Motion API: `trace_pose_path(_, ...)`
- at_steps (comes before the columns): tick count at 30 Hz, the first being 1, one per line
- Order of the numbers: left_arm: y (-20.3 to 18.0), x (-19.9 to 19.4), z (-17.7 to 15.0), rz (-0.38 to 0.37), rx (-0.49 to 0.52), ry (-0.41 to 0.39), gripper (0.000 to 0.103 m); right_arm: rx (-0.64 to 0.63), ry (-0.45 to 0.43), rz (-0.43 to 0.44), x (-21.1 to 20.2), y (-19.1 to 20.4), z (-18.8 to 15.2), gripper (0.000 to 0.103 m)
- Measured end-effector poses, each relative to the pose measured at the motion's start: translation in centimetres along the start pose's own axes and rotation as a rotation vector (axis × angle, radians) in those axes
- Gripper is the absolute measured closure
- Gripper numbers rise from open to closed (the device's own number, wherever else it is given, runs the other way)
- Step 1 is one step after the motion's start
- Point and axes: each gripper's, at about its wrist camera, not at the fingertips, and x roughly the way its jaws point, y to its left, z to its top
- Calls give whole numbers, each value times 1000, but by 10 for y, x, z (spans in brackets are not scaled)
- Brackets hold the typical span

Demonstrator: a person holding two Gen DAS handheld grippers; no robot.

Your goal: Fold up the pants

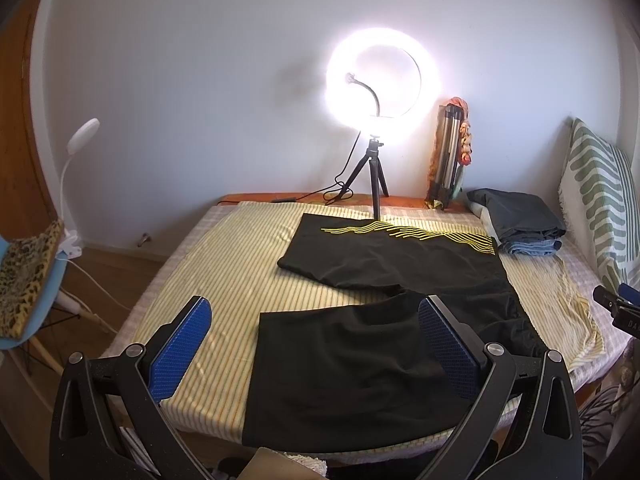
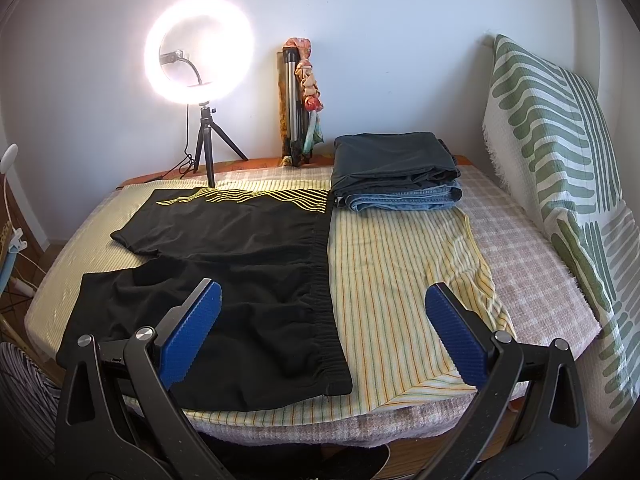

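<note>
Black shorts with yellow wavy lines on the far leg lie flat on the striped sheet, legs to the left, elastic waistband to the right. They also show in the right wrist view. My left gripper is open and empty above the near leg's hem. My right gripper is open and empty above the near end of the waistband. A bit of the right gripper shows at the right edge of the left wrist view.
A lit ring light on a tripod stands at the bed's far edge. A folded tripod leans on the wall. Folded dark pants and jeans are stacked at the back right. A green-patterned pillow stands at the right. A chair is left.
</note>
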Motion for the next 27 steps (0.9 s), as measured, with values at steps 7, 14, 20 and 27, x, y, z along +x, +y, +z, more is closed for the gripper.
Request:
trace_pose_path(7,-1,2,0,5,0,6,0,0,1,2,1,1,0,0)
trace_pose_path(14,-2,4,-1,10,7,7,0,-2,0,1,1,3,-1,0)
trace_pose_path(20,-4,8,-4,14,19,15,0,-2,2,2,3,4,-3,0)
trace_pose_path(27,4,20,-11,6,43,55,0,-46,9,2,5,9,-7,0)
